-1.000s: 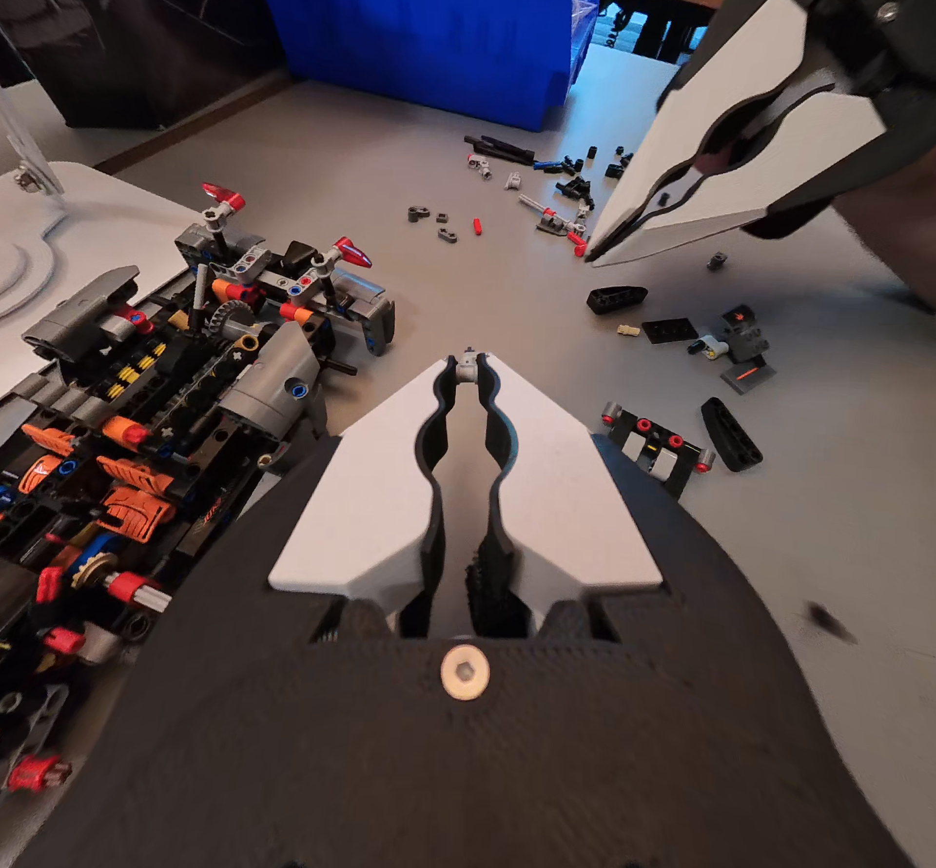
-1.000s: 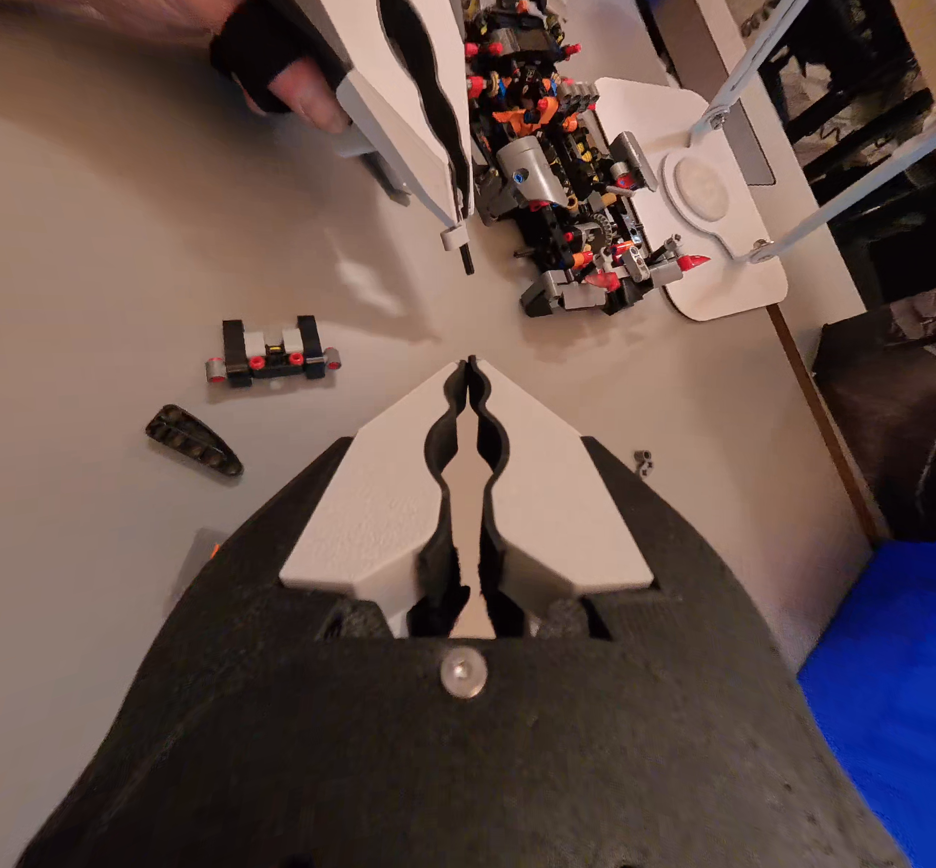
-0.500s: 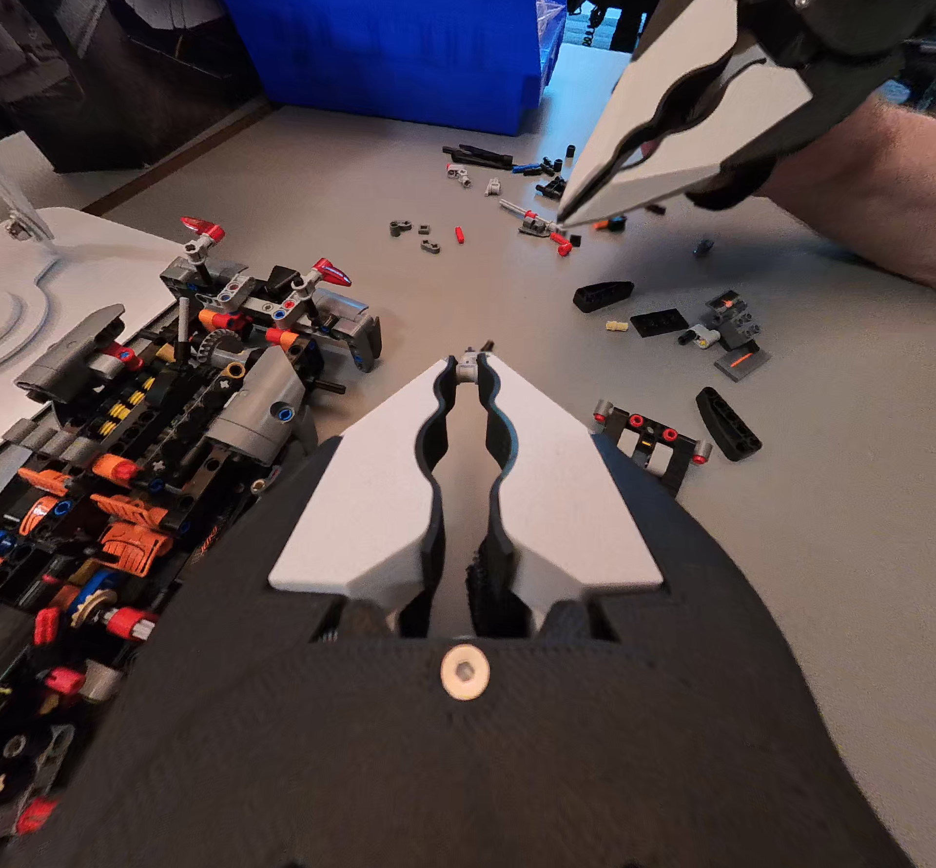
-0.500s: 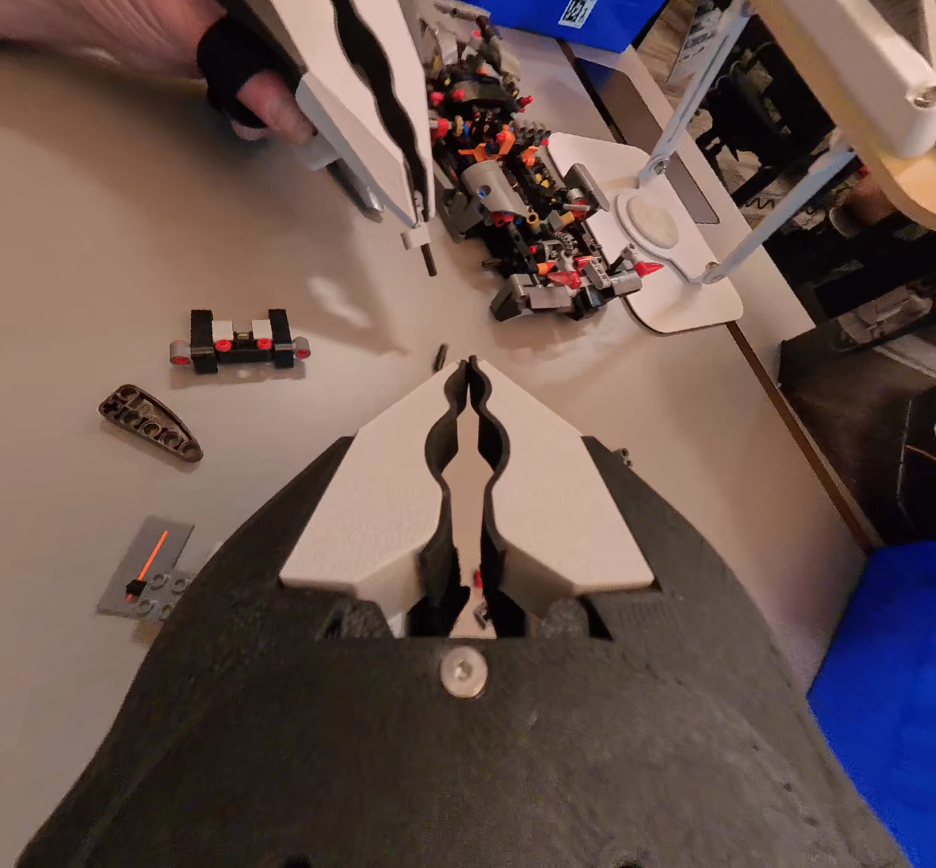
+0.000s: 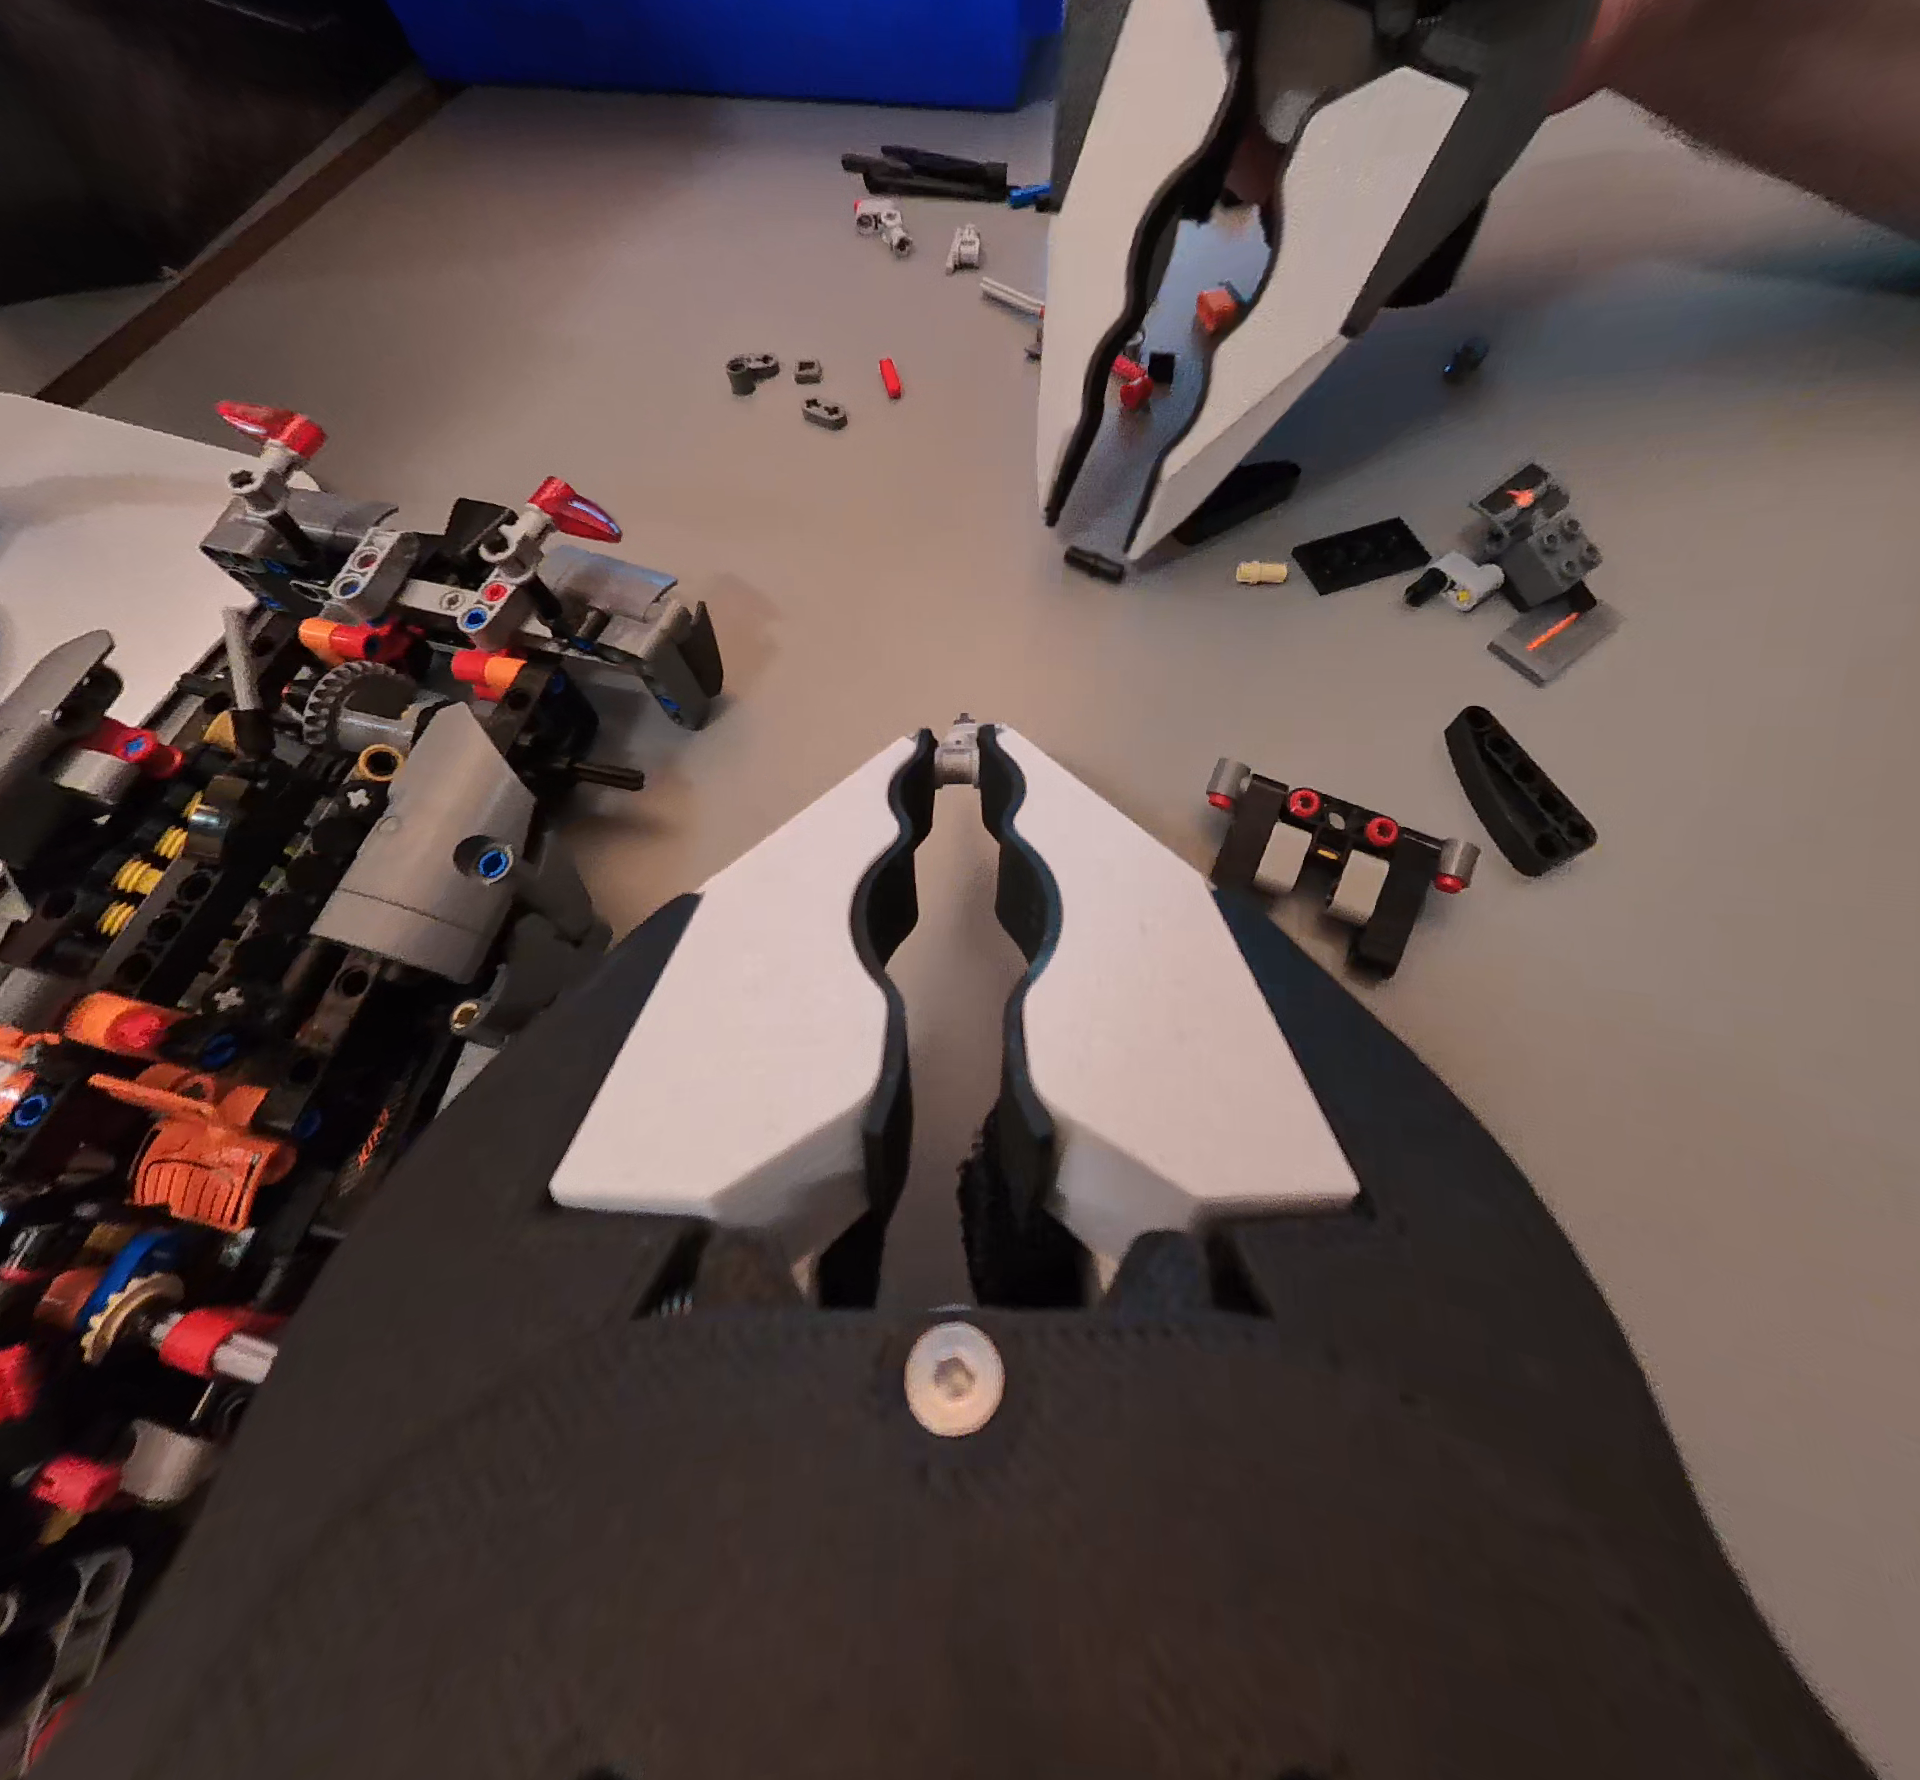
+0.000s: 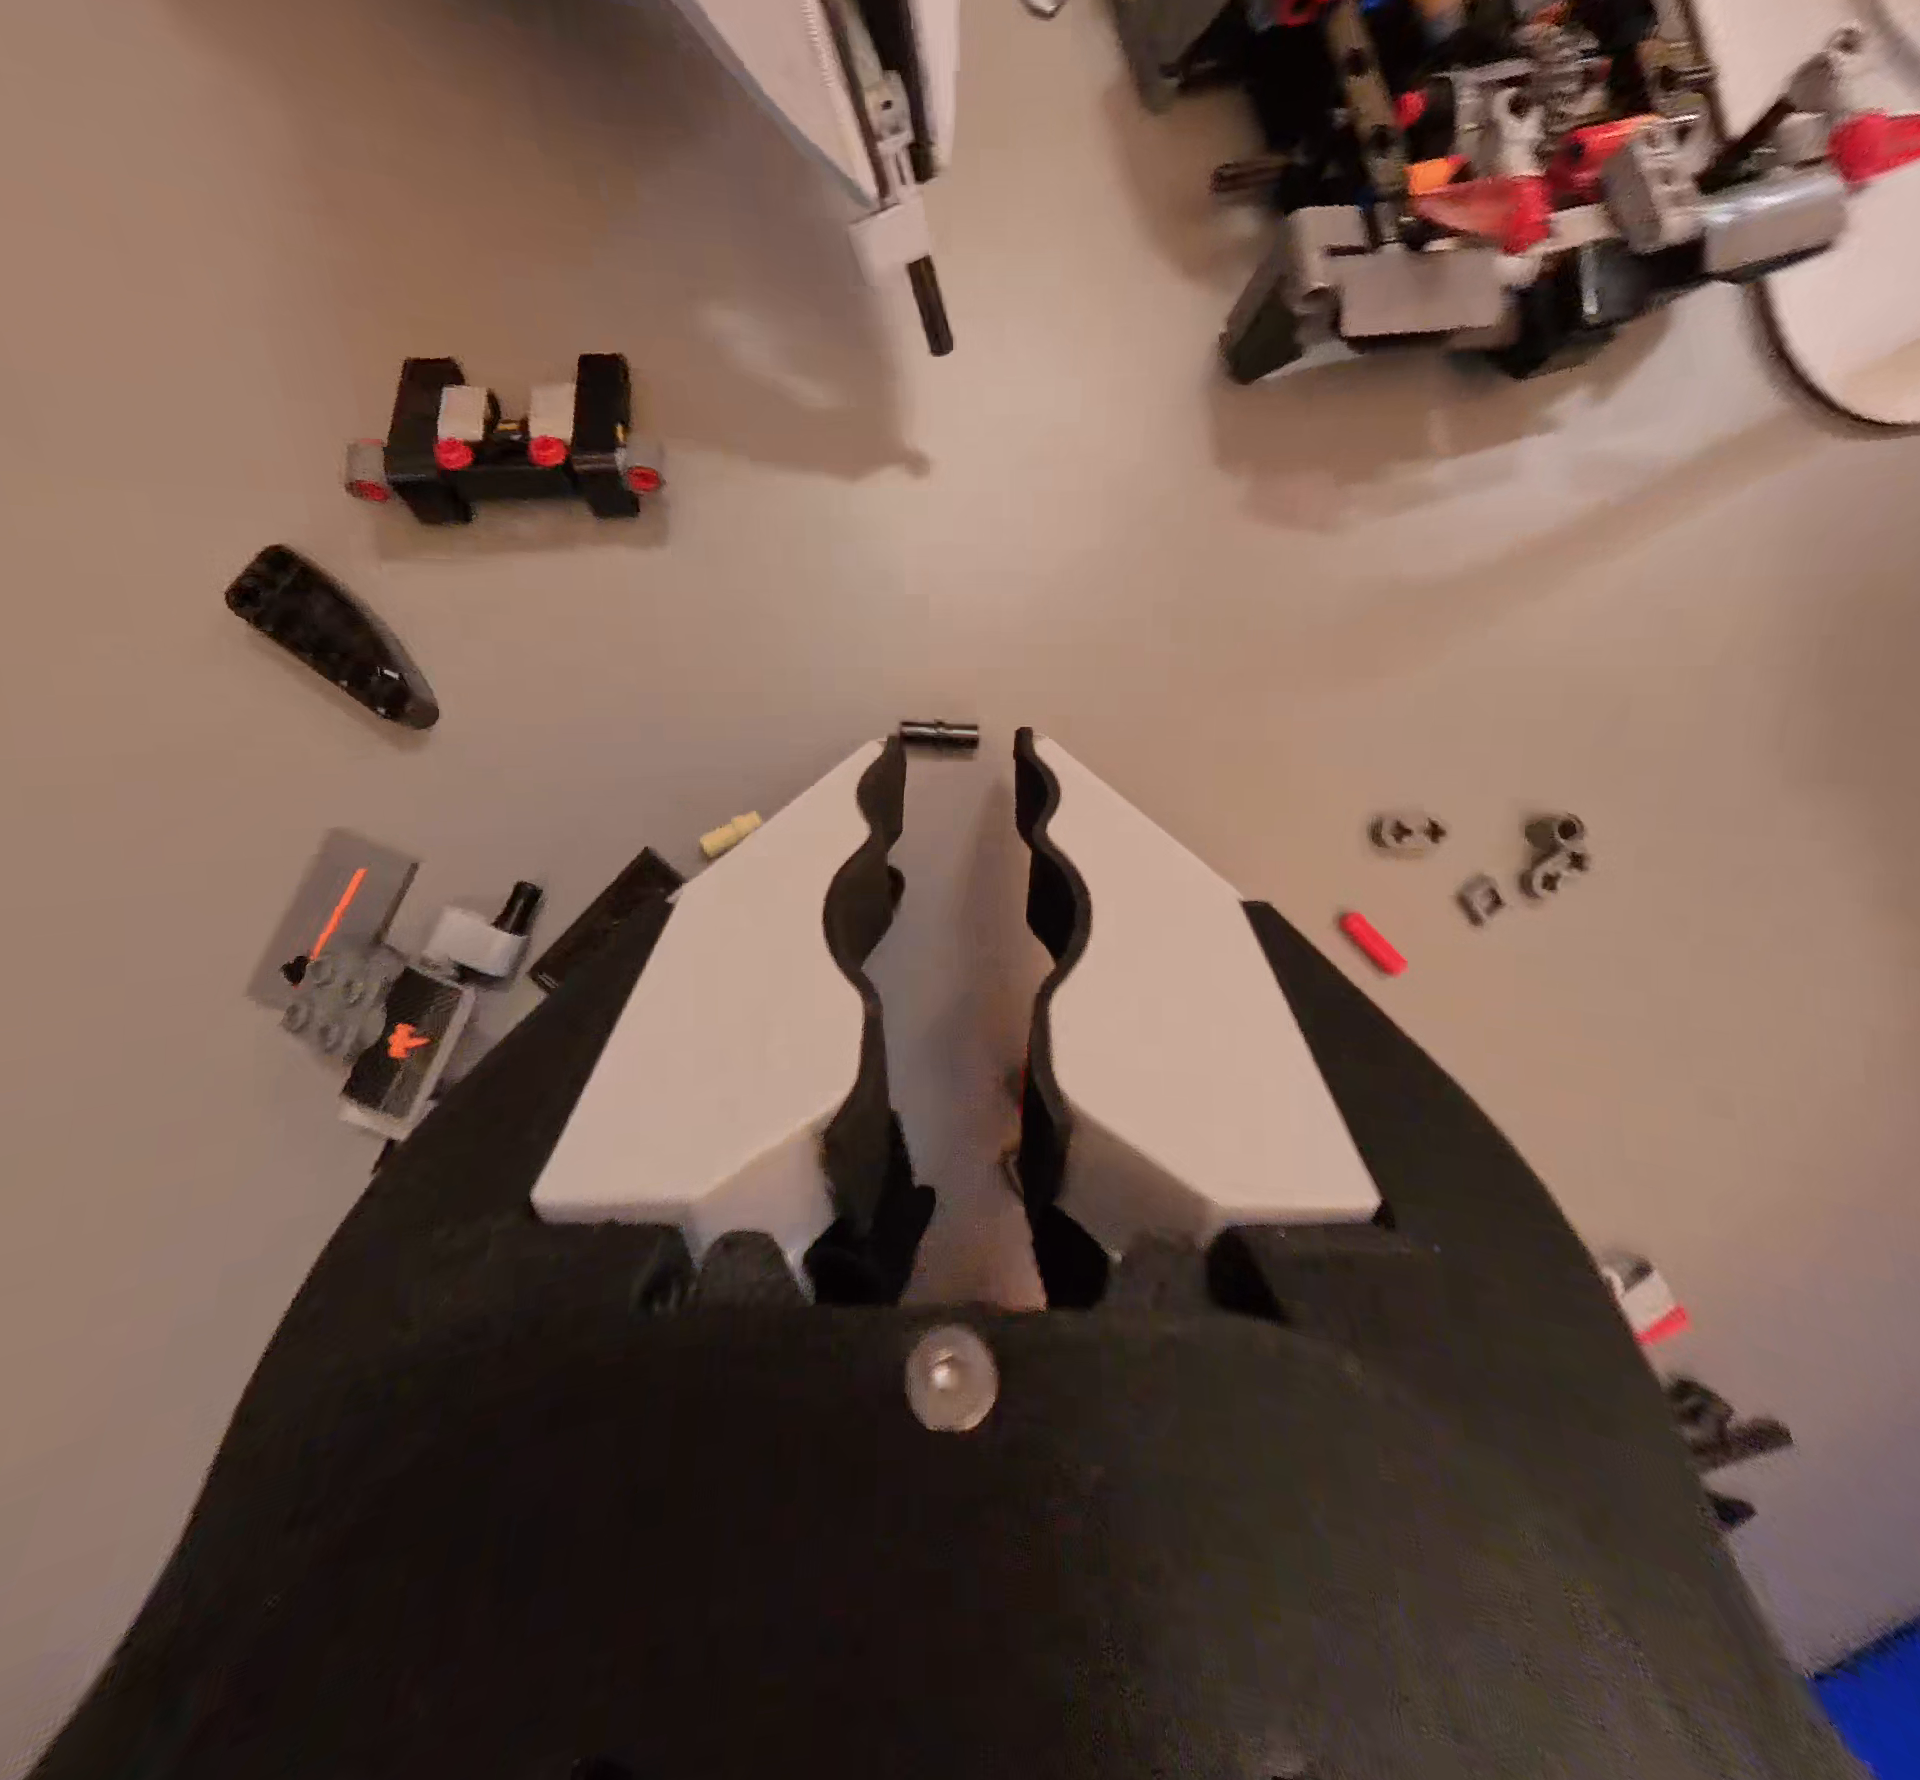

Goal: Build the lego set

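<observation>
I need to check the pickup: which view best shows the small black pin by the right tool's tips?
The right wrist view: the black pin lies sharp and unobstructed on the table, just beyond the open right tool. In the left wrist view it is a small dark shape under that tool's tips.

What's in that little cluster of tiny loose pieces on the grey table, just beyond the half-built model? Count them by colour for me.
Small dark grey plastic connector pieces: 3
Small red plastic pin: 1
Total: 4
</observation>
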Demonstrator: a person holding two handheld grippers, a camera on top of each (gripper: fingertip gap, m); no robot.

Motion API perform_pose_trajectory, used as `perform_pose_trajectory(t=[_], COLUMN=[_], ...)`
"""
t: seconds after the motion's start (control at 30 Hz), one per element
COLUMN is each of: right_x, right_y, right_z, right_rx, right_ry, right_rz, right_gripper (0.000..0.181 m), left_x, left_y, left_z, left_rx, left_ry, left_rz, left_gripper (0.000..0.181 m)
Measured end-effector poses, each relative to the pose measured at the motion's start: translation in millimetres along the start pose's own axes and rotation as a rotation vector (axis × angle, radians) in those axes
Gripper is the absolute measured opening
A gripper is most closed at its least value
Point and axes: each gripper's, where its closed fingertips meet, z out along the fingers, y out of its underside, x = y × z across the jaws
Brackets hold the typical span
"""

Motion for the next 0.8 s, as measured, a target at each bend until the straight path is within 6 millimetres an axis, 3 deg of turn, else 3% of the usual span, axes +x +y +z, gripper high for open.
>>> perform_pose_trajectory(t=[0.2,0.4,0.8], right_x=[-4.5,-0.4,-3.5], right_y=[-0.9,0.7,1.3], right_z=[10.6,0.7,8.4], right_rx=[0.006,0.032,0.041], right_ry=[-0.071,-0.094,-0.108], right_rz=[-0.047,0.005,-0.002], right_gripper=[0.003,0.016,0.001], left_x=[0.5,1.1,1.8], left_y=[1.9,2.2,1.6], left_z=[1.6,1.8,1.2], left_rx=[-0.015,-0.017,-0.012], left_ry=[0.001,0.003,0.007], left_rz=[0.004,0.007,0.008], left_gripper=[0.006,0.006,0.006])
